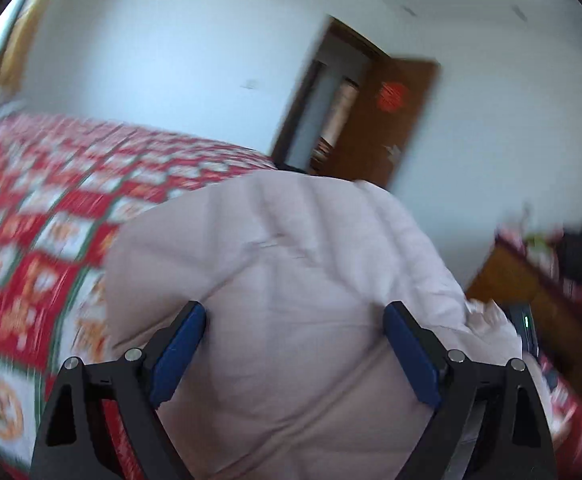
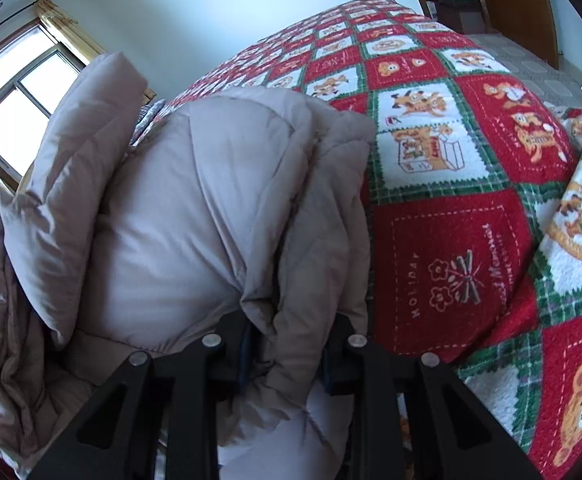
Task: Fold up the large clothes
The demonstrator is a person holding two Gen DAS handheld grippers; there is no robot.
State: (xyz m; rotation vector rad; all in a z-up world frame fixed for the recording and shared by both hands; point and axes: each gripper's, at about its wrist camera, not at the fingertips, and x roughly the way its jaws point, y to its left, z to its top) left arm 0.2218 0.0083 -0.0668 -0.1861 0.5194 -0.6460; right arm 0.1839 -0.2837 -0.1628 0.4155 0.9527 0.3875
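Pale beige quilted puffer jacket [image 2: 195, 200], partly folded, lying on a bed covered by a red, white and green checked holiday blanket [image 2: 471, 216], near the bed's edge. The right gripper [image 2: 287, 352] is clamped on a bunched fold of the jacket's padded edge, the fabric squeezed between its two black fingers. The left gripper [image 1: 295, 344] stands wide apart with blue pads [image 1: 179, 356] on either side of the jacket's smooth upper surface; no cloth is pressed between them, and whether the pads brush the surface cannot be told, as this view is smeared by motion.

Orientation: in the right wrist view the jacket's long axis runs from the gripper away up the frame towards the window [image 2: 19, 108]. One padded panel, possibly a sleeve [image 2: 75, 184], stands up on the left side of that view instead of lying flat. Which end is collar and which is hem cannot be told.

Risks, as judged: the slick, springy filling may let the pinched fold slide out of the right gripper if it is pulled hard; the raised panel may flop back and undo the fold; a left gripper closing on the taut, rounded surface may catch only the outer shell, or nothing, and drag the whole bundle towards the bed's edge
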